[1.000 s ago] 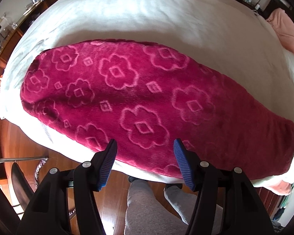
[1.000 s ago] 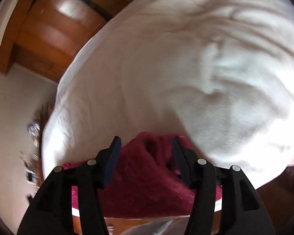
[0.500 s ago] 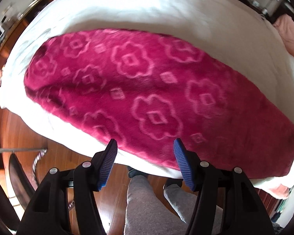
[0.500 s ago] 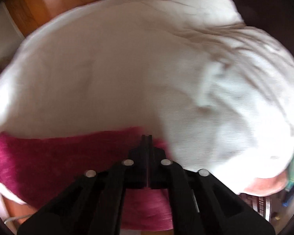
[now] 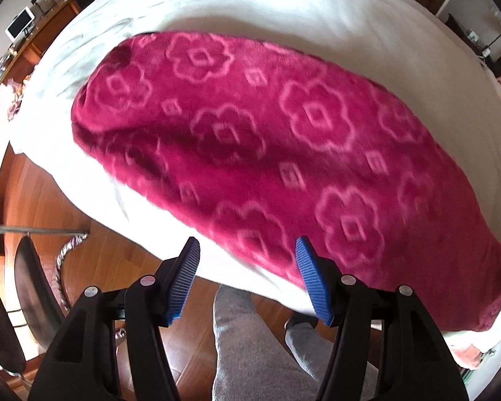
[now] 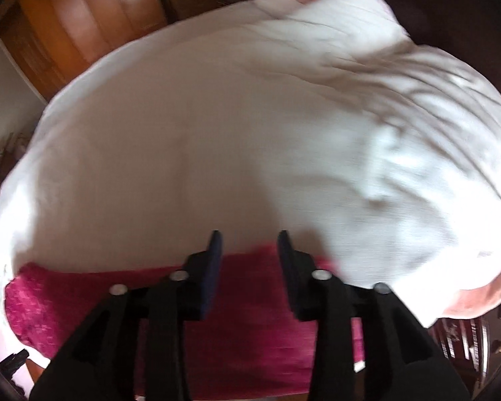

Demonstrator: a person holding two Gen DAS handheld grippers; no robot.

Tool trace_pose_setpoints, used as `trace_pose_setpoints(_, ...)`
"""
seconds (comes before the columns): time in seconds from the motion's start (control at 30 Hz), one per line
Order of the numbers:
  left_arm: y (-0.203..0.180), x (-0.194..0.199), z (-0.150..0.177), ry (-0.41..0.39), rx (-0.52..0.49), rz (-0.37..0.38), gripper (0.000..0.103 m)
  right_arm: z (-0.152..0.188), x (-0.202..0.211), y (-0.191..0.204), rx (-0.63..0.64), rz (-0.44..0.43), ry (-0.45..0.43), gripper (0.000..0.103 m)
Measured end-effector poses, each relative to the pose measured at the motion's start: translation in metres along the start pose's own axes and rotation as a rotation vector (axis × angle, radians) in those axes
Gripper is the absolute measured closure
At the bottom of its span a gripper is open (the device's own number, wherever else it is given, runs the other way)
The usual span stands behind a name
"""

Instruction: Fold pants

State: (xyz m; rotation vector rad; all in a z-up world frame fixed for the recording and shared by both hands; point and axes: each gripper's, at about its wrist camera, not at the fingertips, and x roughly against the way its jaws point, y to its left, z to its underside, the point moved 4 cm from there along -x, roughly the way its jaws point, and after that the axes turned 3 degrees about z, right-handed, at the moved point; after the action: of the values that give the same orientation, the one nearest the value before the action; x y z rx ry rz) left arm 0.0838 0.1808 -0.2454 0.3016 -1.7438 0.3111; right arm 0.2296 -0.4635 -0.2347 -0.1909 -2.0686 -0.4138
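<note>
- pants [image 5: 277,153]: magenta plush fleece, flat along near edge of bed [image 5: 250,3]
- looks soft, thick, floppy, prob light; grab by a hem/edge
- left gripper [image 5: 247,277]: fingers apart, empty
- right gripper [image 6: 248,260]: jaws opening, nothing between

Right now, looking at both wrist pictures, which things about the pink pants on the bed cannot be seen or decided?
- Left wrist view: the pants show as one patterned mass; motion blur hides waistband, leg ends and fold lines.
- Left wrist view: their near right corner is hidden behind the left hand-held gripper.
- Right wrist view: only a blurred strip shows; the right hand-held gripper, jaws opening, covers much, and the bottom edge cuts it off.
</note>
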Motion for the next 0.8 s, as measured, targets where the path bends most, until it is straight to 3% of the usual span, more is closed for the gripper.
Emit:
trace_pose_setpoints(0.2, 0.012, -0.013, -0.051, -0.003, -0.055, 0.053, 0.037, 0.007, -0.011, 0.112, 0.059, -0.169, 0.064, 0.056)
trace_pose_setpoints(0.4, 0.036, -0.033, -0.101, 0.023, -0.094, 0.093, 0.037, 0.027, -0.030, 0.275, 0.222, -0.363, 0.178, 0.056)
trace_pose_setpoints(0.63, 0.067, -0.045, -0.148, 0.048, -0.137, 0.120, 0.036, 0.059, -0.071, 0.416, 0.395, -0.409, 0.289, 0.056)
trace_pose_setpoints(0.8, 0.075, -0.050, -0.184, 0.054, -0.144, 0.152, 0.036, 0.087, -0.104, 0.467, 0.450, -0.395, 0.404, 0.056)
